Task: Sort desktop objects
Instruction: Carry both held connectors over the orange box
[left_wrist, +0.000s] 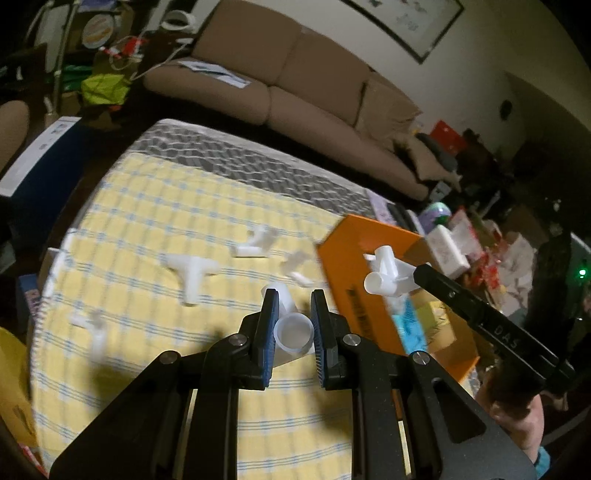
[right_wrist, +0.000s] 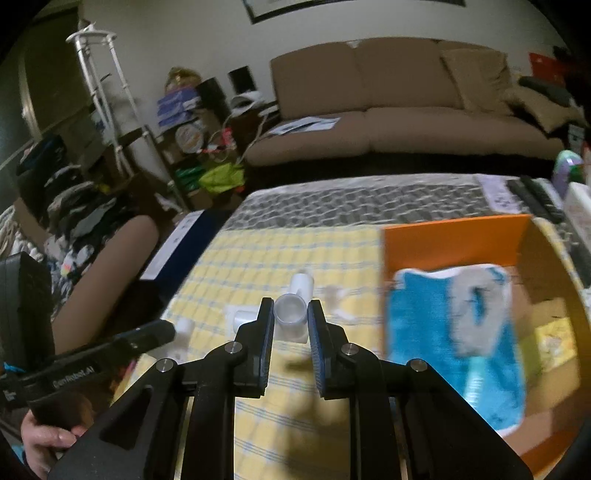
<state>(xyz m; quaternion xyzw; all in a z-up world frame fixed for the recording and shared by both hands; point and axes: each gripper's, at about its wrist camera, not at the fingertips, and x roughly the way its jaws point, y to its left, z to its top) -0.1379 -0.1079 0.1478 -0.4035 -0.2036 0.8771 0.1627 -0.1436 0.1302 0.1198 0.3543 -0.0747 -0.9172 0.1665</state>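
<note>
Two grippers, left gripper (left_wrist: 294, 321) fingers clamping white fitting (left_wrist: 291, 330), right gripper (right_wrist: 290, 323) likewise gripping pipe joint (right_wrist: 293, 312), cloth (left_wrist: 155, 206) blurred.

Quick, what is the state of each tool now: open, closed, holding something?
Left tool: closed on a white pipe fitting.
Right tool: closed on another white pipe fitting.

Both wrist views close over table (left_wrist: 147, 206), facing sofa (right_wrist: 388, 110).
</note>
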